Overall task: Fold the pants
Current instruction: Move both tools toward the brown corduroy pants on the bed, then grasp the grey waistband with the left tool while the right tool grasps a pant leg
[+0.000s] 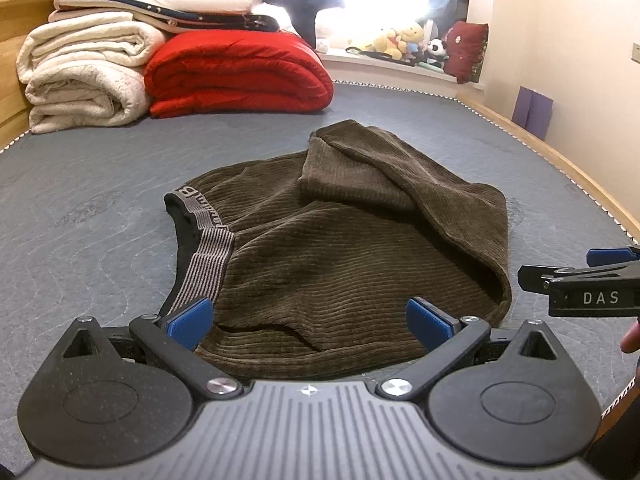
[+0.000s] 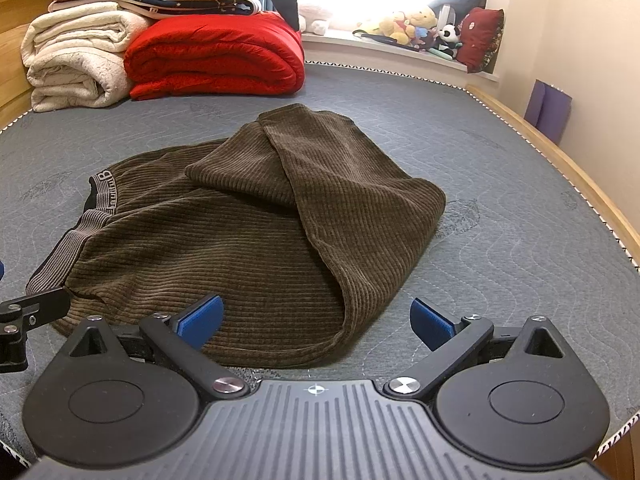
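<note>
Brown corduroy pants (image 1: 340, 248) lie folded in a loose bundle on the grey quilted mattress (image 1: 100, 200), with the striped grey waistband (image 1: 208, 256) at the left and the legs doubled over on top. My left gripper (image 1: 308, 320) is open, its blue pads (image 1: 190, 322) straddling the near edge of the pants by the waistband. My right gripper (image 2: 316, 322) is open over the near right corner of the pants (image 2: 260, 232), holding nothing. The right gripper also shows at the right edge of the left wrist view (image 1: 584, 284).
Folded white blankets (image 1: 84, 72) and a red comforter (image 1: 236, 72) are stacked at the far left of the mattress. A wooden bed rail (image 2: 560, 152) runs along the right. Plush toys (image 2: 416, 28) sit on the window sill behind.
</note>
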`<state>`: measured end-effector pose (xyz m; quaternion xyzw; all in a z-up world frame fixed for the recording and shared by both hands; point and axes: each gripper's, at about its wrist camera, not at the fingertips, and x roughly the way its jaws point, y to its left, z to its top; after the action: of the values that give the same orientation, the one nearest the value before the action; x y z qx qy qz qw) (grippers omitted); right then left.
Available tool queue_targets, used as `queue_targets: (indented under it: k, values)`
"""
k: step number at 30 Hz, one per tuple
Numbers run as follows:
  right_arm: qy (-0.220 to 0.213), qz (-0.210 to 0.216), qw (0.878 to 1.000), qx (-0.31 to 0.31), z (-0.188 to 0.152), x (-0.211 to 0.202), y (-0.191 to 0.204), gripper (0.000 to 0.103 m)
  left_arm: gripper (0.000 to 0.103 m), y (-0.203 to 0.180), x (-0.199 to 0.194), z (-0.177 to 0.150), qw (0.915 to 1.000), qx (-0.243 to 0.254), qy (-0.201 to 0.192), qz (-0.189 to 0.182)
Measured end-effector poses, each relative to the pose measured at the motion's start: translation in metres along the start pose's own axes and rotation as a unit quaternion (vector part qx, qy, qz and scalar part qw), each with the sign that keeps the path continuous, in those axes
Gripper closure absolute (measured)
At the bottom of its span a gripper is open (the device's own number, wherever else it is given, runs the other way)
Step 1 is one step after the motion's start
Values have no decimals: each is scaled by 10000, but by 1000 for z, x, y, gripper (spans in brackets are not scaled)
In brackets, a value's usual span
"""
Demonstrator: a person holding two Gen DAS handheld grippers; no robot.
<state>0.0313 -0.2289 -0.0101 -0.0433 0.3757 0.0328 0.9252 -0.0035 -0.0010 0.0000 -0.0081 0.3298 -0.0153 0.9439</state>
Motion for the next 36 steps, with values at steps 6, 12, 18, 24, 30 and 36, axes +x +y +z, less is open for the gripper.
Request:
queue_targets:
  k: [6, 12, 18, 24, 30, 36]
  values:
    - [-15, 18, 10000, 11, 1, -1, -1, 16, 60, 7, -1, 9, 9993, -24, 240, -287]
    - [-76, 143, 9995, 279, 3, -1, -9, 71, 102, 37, 8, 51, 9970, 118, 342, -680]
    - [64, 166, 9987, 479, 6, 9, -14, 70, 98, 121, 70, 90, 9929, -491, 912, -586]
    - [378, 308, 9976, 483, 17, 32, -19, 50, 93, 197, 141, 57, 9610, -1581, 2242, -338]
    - [623, 279, 9967, -447, 45, 89, -22, 32, 43, 212, 169, 64, 9403, -2230, 2450, -786]
    - [1193, 158, 9894, -815, 42, 147, -19, 32, 27, 206, 199, 53, 9345, -2352, 2489, -972]
